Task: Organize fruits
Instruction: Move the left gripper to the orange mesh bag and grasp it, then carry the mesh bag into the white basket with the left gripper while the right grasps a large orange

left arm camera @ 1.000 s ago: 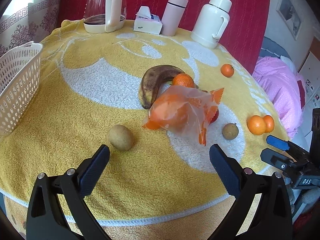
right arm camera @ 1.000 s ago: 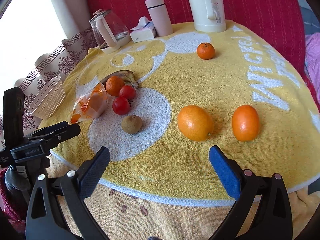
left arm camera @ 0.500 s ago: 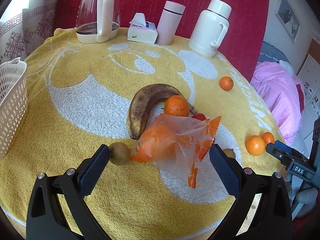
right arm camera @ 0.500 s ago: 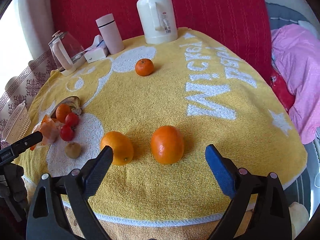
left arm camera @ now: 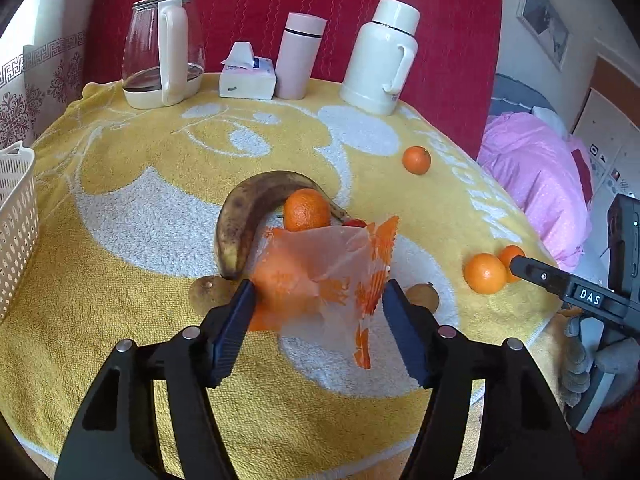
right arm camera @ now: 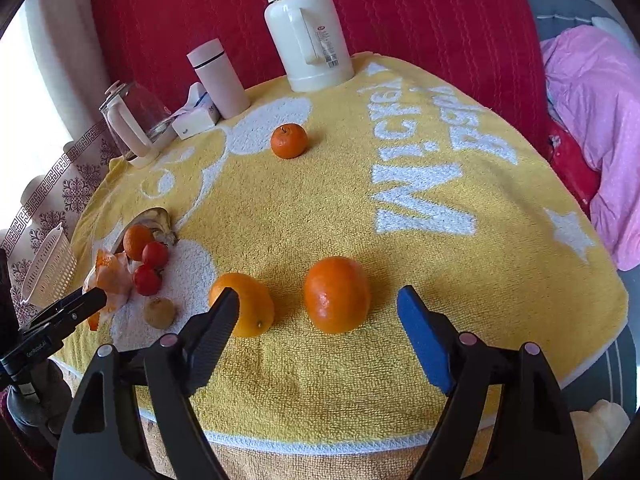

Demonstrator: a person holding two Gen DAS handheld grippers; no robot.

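Orange-printed plastic bag (left arm camera: 320, 276) between the spread fingers of the left gripper (left arm camera: 318, 312), just in front of the banana (left arm camera: 248, 220), right gripper (right arm camera: 318, 308) wide apart around an orange (right arm camera: 337, 294) near the yellow towel's (right arm camera: 400, 352) front edge, bare towel beyond, red backrest (right arm camera: 420, 12) behind.

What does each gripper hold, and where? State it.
Nothing. The left gripper brackets the orange plastic bag, jaws open; the right gripper is open around an orange.
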